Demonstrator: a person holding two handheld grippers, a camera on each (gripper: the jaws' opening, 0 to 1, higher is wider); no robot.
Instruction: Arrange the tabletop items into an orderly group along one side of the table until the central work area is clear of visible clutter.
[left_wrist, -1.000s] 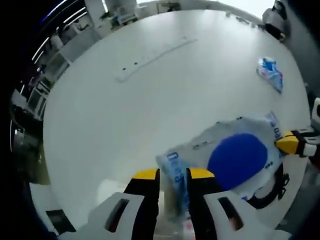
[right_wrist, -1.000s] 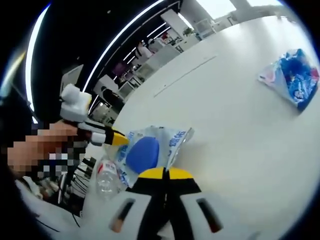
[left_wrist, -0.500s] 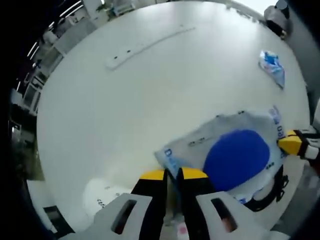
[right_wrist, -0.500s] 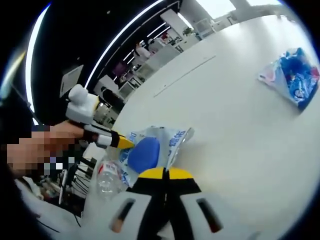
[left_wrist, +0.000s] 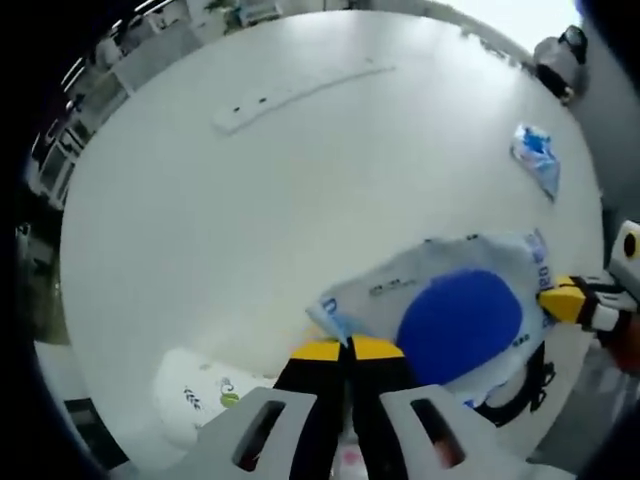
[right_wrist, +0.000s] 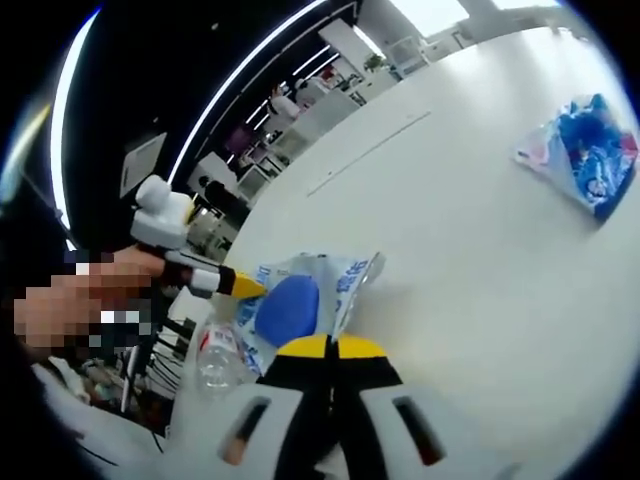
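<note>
**Two tools pinch one clear bag at the desk's near edge**

In the left gripper view, the left tool (left_wrist: 348, 347) has its jaws pressed together on the near corner of a clear plastic bag (left_wrist: 440, 295) with a blue round patch, lying on the white desk (left_wrist: 250, 200). The right tool (left_wrist: 562, 300) pinches the bag's right edge; the pinched corners are hidden by the jaw tips. A smaller blue-printed bag (left_wrist: 535, 160) lies far right, well apart. A white packet (left_wrist: 205, 385) sits near left, partly cut off. In the right gripper view, a clear bottle (right_wrist: 215, 355) shows beside the bag, its lower part hidden.
</note>
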